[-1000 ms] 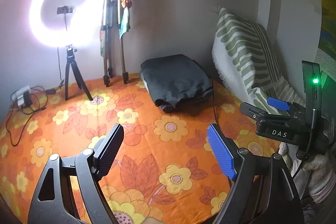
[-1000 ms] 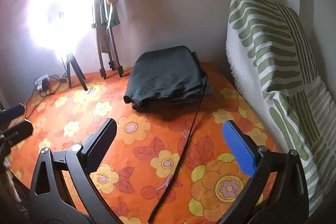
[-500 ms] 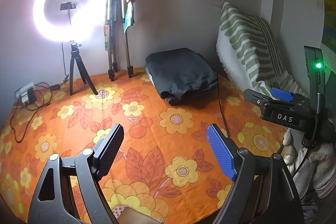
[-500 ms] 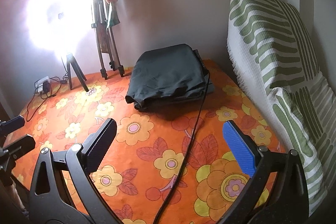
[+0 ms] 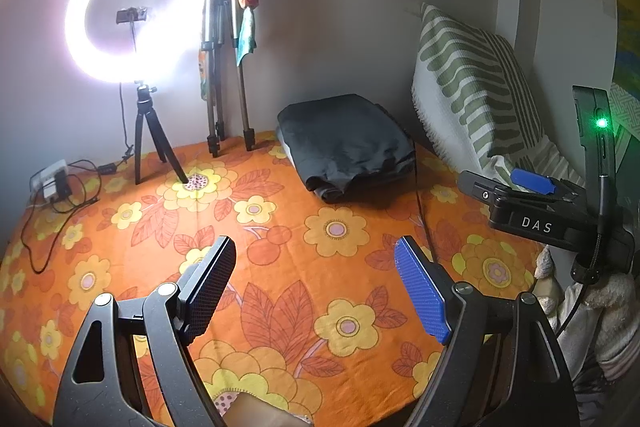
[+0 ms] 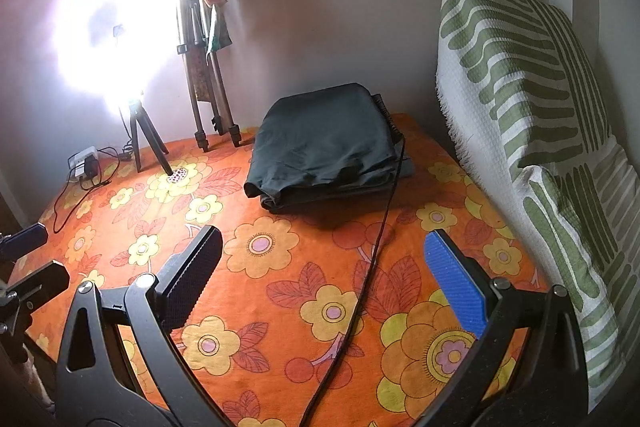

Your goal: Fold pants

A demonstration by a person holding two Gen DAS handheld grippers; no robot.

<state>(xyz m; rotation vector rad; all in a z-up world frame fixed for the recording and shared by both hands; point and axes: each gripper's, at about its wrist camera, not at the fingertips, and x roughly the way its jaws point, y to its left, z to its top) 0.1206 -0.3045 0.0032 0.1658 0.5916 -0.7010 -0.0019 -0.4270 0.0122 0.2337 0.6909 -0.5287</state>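
Dark folded pants [image 5: 348, 143] lie in a neat stack at the far side of the orange flowered bedspread [image 5: 280, 267]; they also show in the right wrist view [image 6: 324, 147]. My left gripper [image 5: 316, 291] is open and empty, held above the spread well short of the pants. My right gripper [image 6: 324, 279] is open and empty too, also short of the pants. The right gripper's body [image 5: 536, 215] shows at the right of the left wrist view.
A lit ring light on a small tripod [image 5: 136, 39] and a folded tripod [image 5: 224, 47] stand at the far wall. A green striped pillow [image 6: 532, 115] leans on the right. A black cable [image 6: 376, 239] crosses the spread. A charger and wires [image 5: 56, 183] lie far left.
Both grippers have drawn back and risen a little from the pants, which look smaller and farther now. Both stay open and empty.
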